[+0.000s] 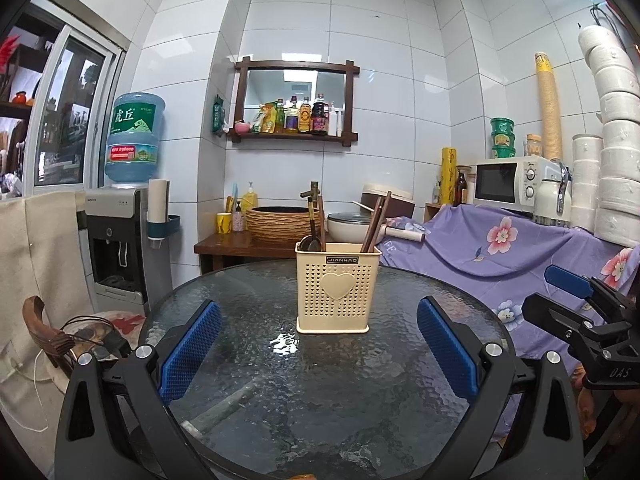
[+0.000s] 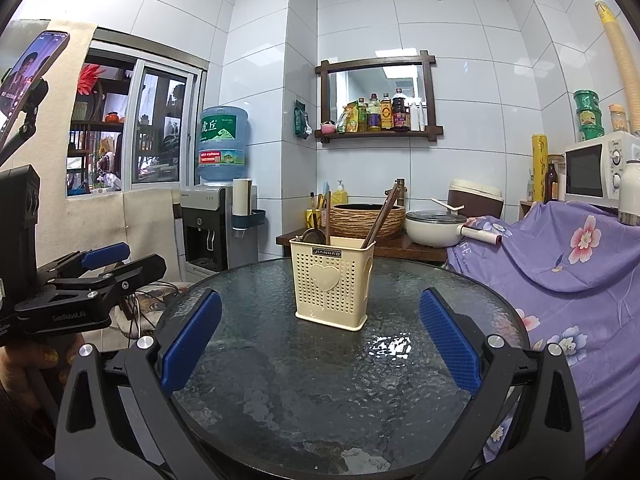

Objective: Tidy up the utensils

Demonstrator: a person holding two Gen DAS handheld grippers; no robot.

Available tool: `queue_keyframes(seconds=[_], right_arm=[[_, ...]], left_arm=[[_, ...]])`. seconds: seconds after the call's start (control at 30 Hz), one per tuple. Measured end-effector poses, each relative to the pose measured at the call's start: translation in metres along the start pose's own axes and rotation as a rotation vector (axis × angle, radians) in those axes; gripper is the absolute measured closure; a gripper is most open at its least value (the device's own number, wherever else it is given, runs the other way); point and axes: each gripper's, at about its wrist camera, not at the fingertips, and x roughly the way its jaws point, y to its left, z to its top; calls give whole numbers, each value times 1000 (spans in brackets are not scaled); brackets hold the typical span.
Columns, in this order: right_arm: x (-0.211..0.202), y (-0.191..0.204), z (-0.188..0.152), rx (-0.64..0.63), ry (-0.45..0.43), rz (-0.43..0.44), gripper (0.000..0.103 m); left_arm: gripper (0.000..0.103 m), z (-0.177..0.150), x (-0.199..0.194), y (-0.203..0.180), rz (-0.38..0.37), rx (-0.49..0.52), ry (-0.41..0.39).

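Cream utensil holder (image 1: 337, 286) set upright on glass desk (image 1: 240, 380); chopsticks (image 1: 374, 226) and spoon (image 1: 311, 236) held inside. Left tongs (image 1: 318, 354) and right tongs (image 2: 320, 344) spread apart, nothing gripped.

Microwave (image 1: 516, 180), water dispenser (image 1: 116, 240) (bottle on top)

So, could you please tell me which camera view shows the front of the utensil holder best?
The left wrist view: the cream utensil holder faces it squarely, so the heart and label read head-on. The right wrist view shows the holder turned slightly, revealing a side wall. The chopsticks and spoon inside show in both.
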Motion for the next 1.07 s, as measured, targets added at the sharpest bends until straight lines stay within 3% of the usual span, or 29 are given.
queue_keyframes(seconds=[1.07], right_arm=[[2,-2,-1,-3,20,4,6]], left_arm=[[7,0,6,-6,10,12,40]])
